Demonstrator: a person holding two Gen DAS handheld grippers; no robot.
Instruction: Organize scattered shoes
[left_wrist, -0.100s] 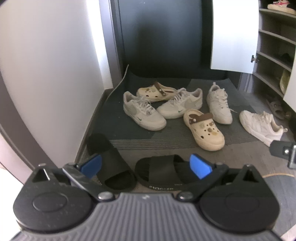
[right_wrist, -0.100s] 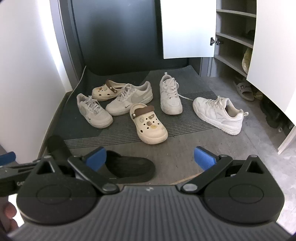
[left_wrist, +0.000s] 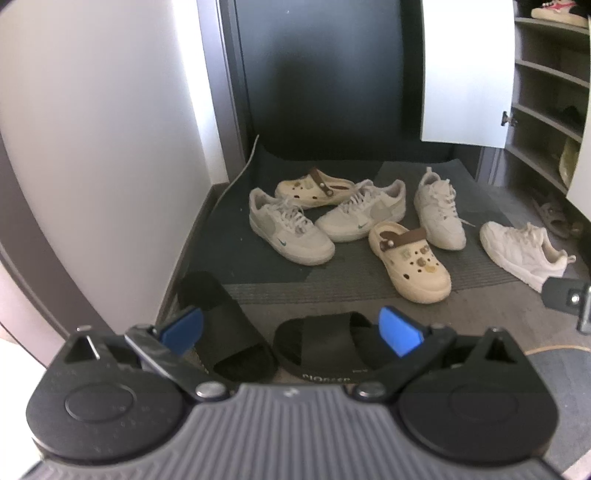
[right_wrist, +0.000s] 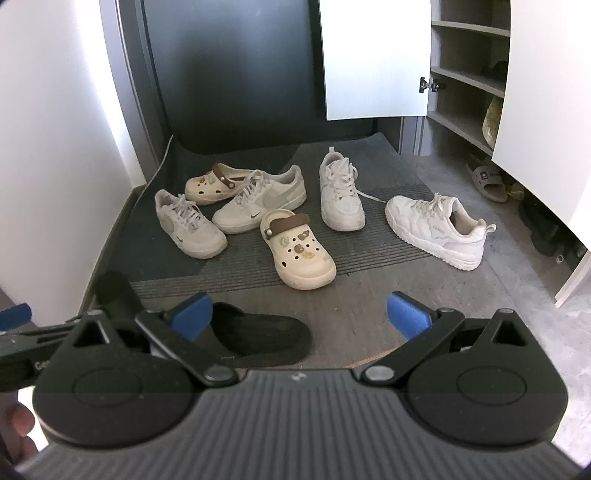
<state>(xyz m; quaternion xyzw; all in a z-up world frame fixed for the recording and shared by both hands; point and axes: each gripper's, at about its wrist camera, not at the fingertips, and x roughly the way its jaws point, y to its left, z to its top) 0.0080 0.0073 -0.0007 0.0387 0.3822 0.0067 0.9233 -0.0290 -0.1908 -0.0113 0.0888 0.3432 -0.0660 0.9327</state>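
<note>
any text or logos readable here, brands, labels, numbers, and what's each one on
"PIOneer", as best it reads: sole edge of the nearer black slide; the print beside it is too small.
Swoosh logo, no words: both grey-panel sneakers.
Side print on the white sneaker: too blurred.
"Ge...", cut off: the left gripper body.

Black slides (left_wrist: 328, 345): we see two, nearest us, side by side.
Cream clogs (right_wrist: 297, 251): two, apart, on the mat.
Pale sneakers (right_wrist: 258, 205): four, scattered, upright.
</note>
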